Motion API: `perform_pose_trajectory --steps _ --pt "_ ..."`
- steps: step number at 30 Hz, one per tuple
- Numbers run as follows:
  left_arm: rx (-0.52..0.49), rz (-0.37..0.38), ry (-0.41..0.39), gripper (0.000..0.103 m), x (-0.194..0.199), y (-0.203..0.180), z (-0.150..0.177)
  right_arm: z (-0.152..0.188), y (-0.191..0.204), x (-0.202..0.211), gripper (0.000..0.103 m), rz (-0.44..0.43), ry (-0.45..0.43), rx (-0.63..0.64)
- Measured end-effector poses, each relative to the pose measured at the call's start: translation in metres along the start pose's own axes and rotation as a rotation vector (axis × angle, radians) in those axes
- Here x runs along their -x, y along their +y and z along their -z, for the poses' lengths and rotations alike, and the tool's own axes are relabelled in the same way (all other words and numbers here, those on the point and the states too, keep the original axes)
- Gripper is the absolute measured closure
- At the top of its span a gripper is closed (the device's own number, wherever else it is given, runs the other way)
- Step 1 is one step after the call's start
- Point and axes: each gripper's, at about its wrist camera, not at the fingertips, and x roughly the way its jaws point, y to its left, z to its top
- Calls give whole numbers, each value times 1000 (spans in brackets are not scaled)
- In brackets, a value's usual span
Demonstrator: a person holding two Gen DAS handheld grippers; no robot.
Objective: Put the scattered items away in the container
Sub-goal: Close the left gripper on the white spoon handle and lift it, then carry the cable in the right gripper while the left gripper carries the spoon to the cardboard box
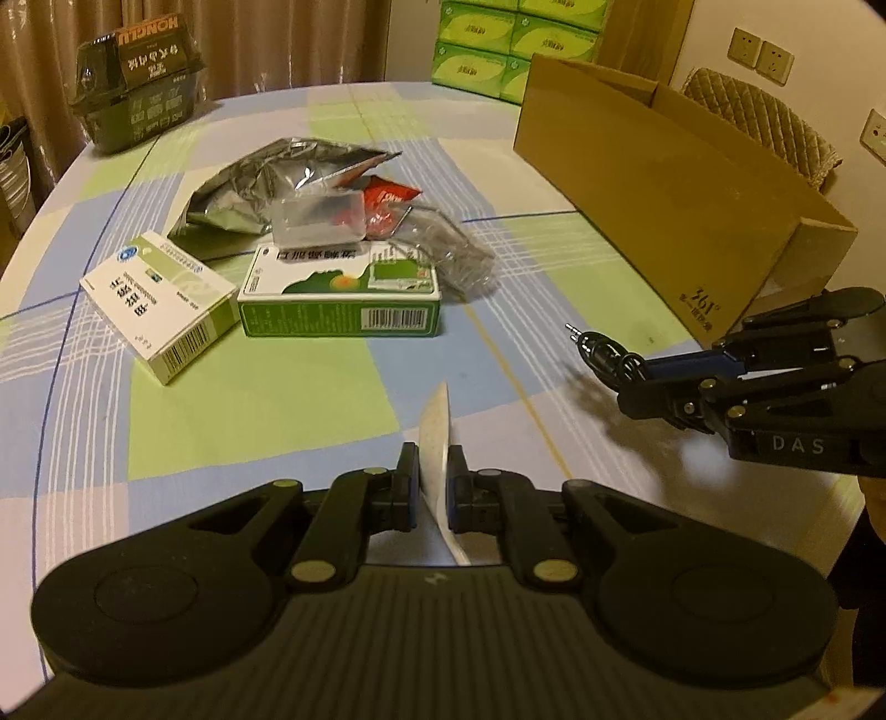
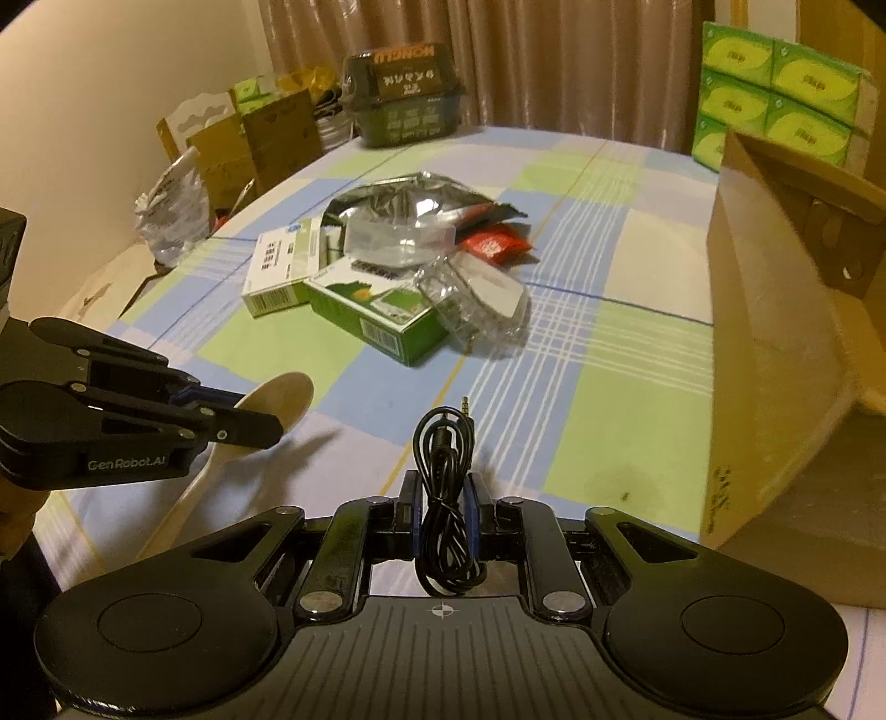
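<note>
Pale wood is seen edge-on between the closed fingers of the left gripper [image 1: 432,487]: a flat wooden spoon [image 2: 277,401] is clamped near its bowl, its handle slanting down toward the tablecloth. A coiled black audio cable [image 2: 446,487] with a metal jack plug is pinched between the blue pads of the right gripper [image 2: 446,507], its loops standing upright above the fingers. Both grippers are held above a checked cloth [image 1: 288,387] of green, blue and white squares on a rounded table.

Farther out, near the middle of the table, the remaining items are gathered in a loose heap: a green-and-white medicine box [image 1: 340,302] lying flat, a white-and-green carton [image 1: 160,310] just beside it and tilted, a clear plastic wrapper [image 1: 454,255], a small clear plastic case [image 1: 321,219], a red sachet [image 1: 390,196] and a crumpled silver foil bag [image 1: 255,183].

To the right, a large open brown cardboard box [image 1: 653,199] is set on the table edge. At the far side a dark green tub [image 1: 138,88] is placed, with stacked green tissue packs [image 1: 515,44] behind.
</note>
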Motion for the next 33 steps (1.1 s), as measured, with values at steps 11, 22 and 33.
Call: perform_pose_trajectory --steps 11,22,33 --pt "-4 -7 -44 97 30 -12 -4 -1 6 37 91 23 -56 -10" --pt "-24 -20 -96 97 64 -28 -10 -2 9 81 91 53 -130 -2" --pt "-103 36 -154 97 79 -75 -45 -3 -24 134 91 134 -214 -42"
